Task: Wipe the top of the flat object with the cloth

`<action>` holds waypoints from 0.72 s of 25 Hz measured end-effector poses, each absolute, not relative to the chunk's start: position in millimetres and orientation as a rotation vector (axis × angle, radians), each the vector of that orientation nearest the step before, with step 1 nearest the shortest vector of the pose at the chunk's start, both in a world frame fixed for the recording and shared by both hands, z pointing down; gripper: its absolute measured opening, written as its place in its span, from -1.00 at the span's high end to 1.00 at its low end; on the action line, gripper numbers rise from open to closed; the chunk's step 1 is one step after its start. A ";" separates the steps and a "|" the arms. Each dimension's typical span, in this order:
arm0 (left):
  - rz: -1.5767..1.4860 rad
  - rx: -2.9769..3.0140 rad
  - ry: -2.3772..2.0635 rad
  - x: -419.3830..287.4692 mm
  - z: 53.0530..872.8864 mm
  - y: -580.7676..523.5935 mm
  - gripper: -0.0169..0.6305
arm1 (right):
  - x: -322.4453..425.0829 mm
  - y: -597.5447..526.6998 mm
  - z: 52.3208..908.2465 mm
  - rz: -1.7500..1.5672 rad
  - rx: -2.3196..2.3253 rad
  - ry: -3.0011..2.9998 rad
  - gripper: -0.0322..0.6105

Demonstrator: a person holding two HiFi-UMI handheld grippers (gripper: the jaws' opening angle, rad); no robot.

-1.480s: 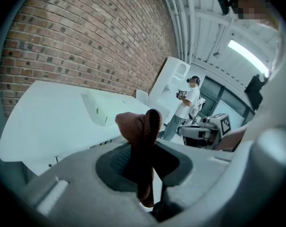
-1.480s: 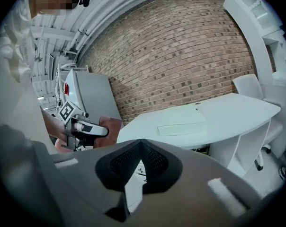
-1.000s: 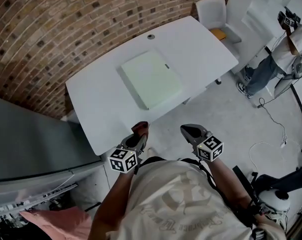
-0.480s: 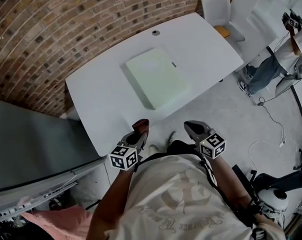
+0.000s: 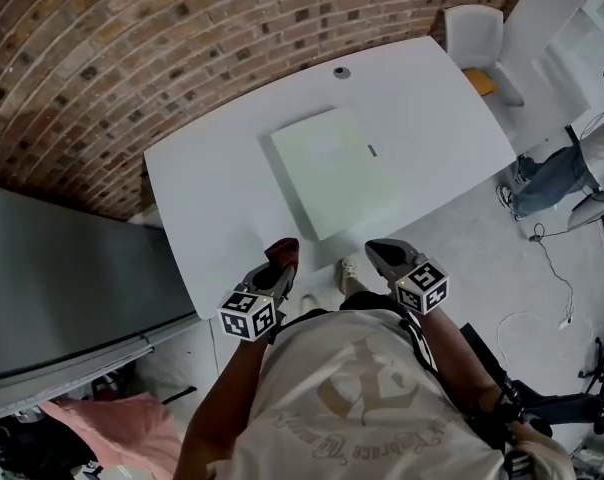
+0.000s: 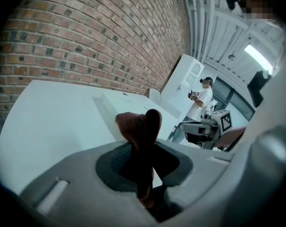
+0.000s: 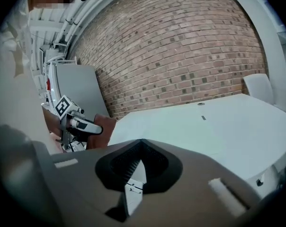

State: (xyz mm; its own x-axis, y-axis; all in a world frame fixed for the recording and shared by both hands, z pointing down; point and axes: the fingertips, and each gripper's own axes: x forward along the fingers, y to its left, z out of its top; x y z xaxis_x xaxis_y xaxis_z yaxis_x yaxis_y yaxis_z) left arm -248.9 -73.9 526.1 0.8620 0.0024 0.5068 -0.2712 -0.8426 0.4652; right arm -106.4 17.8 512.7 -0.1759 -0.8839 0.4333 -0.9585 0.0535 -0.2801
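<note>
A pale green flat object (image 5: 332, 168) lies in the middle of the white table (image 5: 212, 198); it also shows in the left gripper view (image 6: 129, 105) and in the right gripper view (image 7: 181, 126). My left gripper (image 5: 278, 266) hovers at the table's front edge, shut on a reddish-brown cloth (image 5: 283, 252) that sticks up between its jaws (image 6: 142, 126). My right gripper (image 5: 384, 254) hangs just off the front edge, to the right of the left one, its jaws shut with nothing in them (image 7: 142, 143). Both grippers are short of the flat object.
A brick wall (image 5: 182, 38) runs behind the table. A white chair (image 5: 477, 33) stands at the far right corner. A grey panel (image 5: 62, 288) stands to the left. A person (image 5: 572, 168) stands on the floor at right. A small round fitting (image 5: 341, 72) sits near the table's back edge.
The head view has shifted, so the table and flat object sit further right and nearer. Both grippers hold the same pose by the front edge, the cloth still clamped.
</note>
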 end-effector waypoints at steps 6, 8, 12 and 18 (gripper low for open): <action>0.686 2.482 -0.293 -209.0 515.9 -109.2 0.72 | -68.5 -34.5 512.9 0.634 1.726 -2.221 0.88; 0.690 2.481 -0.319 -194.4 512.1 -121.5 0.72 | -59.2 -48.4 513.3 0.598 1.663 -2.236 0.88; 0.687 2.487 -0.376 -167.3 503.6 -148.2 0.72 | -39.9 -72.0 516.2 0.586 1.580 -2.270 0.88; 0.701 2.510 -0.422 -125.3 490.7 -182.0 0.72 | -10.5 -91.6 528.4 0.574 1.488 -2.237 0.88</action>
